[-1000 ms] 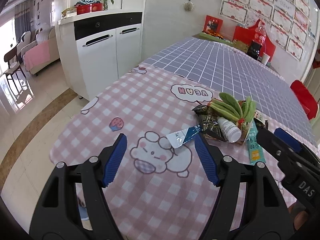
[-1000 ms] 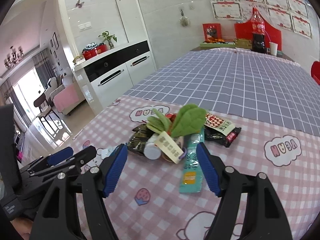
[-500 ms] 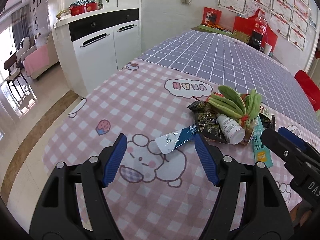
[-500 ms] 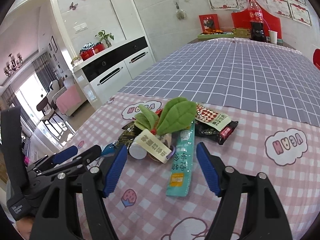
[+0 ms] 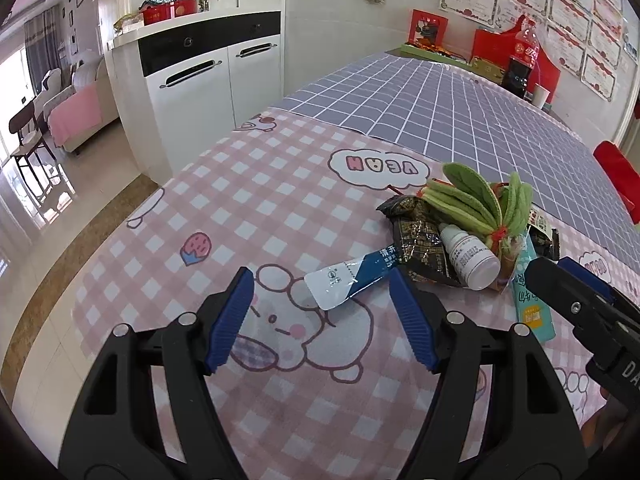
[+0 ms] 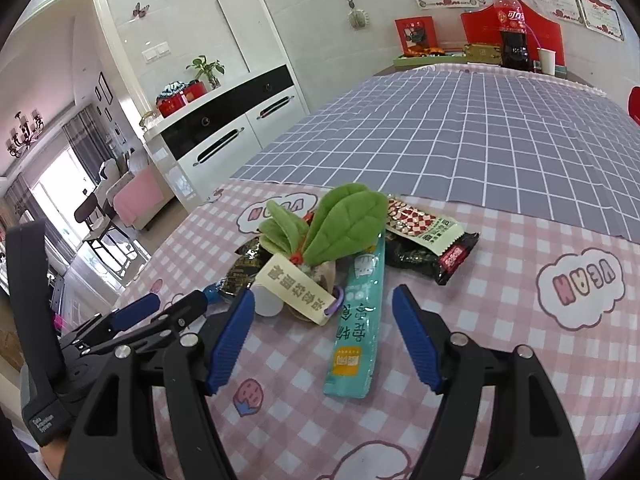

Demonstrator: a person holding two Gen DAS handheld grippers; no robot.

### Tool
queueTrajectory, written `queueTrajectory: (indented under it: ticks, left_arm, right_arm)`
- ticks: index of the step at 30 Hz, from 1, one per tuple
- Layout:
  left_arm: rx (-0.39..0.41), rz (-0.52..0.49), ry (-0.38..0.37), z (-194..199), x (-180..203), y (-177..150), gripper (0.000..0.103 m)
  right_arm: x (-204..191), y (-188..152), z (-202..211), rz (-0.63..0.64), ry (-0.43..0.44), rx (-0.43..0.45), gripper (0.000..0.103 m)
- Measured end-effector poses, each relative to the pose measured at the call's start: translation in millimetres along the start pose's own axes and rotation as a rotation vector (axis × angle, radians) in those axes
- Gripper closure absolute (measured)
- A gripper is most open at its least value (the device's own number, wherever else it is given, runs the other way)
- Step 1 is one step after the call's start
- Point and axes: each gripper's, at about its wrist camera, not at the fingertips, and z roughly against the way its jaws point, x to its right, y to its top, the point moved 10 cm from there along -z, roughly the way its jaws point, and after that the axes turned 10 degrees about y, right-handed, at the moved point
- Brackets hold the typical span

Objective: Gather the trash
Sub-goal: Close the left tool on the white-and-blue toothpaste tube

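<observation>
Both claws have dropped closer to the trash pile (image 6: 340, 264) on the table (image 5: 280, 208); left claw (image 5: 322, 322) and right claw (image 6: 324, 340) gape, empty (approach only, nothing collected).

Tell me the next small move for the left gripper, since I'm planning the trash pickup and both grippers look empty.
Probably ease the left gripper forward and down onto the blue and white sachet. Its jaws stand open with nothing between them, the sachet's near end lies flat on the pink checked cloth just ahead of the fingertips, and it sticks out clear of the pile.
</observation>
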Motion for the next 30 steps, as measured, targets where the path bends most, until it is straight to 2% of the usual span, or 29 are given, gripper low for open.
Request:
queueTrajectory:
  ticks: [12,15,18,19,21,25,30]
  left_arm:
    - [-0.016,0.001,-0.047,-5.6,9.1,-3.5,0.035]
    - [-0.026,-0.045,-0.052,-7.3,18.0,-8.0,0.050]
    - [-0.023,-0.063,-0.042,-8.0,19.9,-8.7,0.056]
    - [-0.021,-0.067,-0.037,-8.4,19.4,-8.3,0.064]
    - [-0.016,-0.077,-0.036,-9.0,19.3,-7.9,0.067]
    - [-0.014,-0.072,-0.060,-5.8,18.8,-8.8,0.083]
    - [-0.005,-0.051,-0.086,4.0,15.2,-12.0,0.085]
  right_arm:
    - [3.9,7.3,-6.6,-0.010,-0.008,-0.001,0.033]
    - [4.8,8.1,-8.1,-0.008,-0.014,-0.003,0.033]
    - [3.6,7.4,-8.0,-0.007,-0.017,-0.002,0.033]
    - [3.6,8.0,-7.7,-0.007,-0.020,0.000,0.033]
    - [3.8,8.3,-7.4,-0.008,-0.022,0.001,0.033]
    - [1.6,6.9,-7.7,0.000,-0.028,-0.004,0.033]
    - [-6.3,3.6,-9.3,0.019,-0.029,-0.015,0.033]
